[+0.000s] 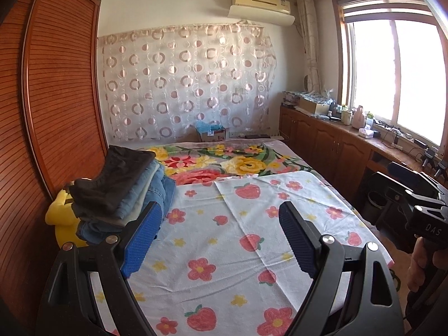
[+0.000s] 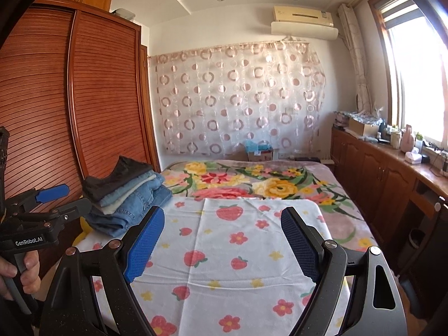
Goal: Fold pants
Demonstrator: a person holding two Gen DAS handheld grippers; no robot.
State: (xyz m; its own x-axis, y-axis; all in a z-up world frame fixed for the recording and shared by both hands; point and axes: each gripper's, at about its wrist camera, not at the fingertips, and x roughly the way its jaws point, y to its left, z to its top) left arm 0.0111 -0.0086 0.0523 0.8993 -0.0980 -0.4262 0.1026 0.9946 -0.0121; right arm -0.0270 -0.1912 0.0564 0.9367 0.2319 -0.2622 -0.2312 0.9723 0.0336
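Hovering over the strawberry-print white sheet (image 1: 224, 238), your left claw (image 1: 221, 240) and right claw (image 2: 224, 243) gape empty; folded stack of denim and dark pants (image 1: 123, 190) sits at the bed's left edge.

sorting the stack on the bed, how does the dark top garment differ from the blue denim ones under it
The dark top garment is brown-black and looks soft and matte; the blue denim pants are light to mid blue with visible seams. The dark one is a single piece lying on top, sloping up toward the wardrobe; the denim ones are several layers below it, lying flatter on the strawberry sheet. Both are folded in one stack at the bed's left edge.
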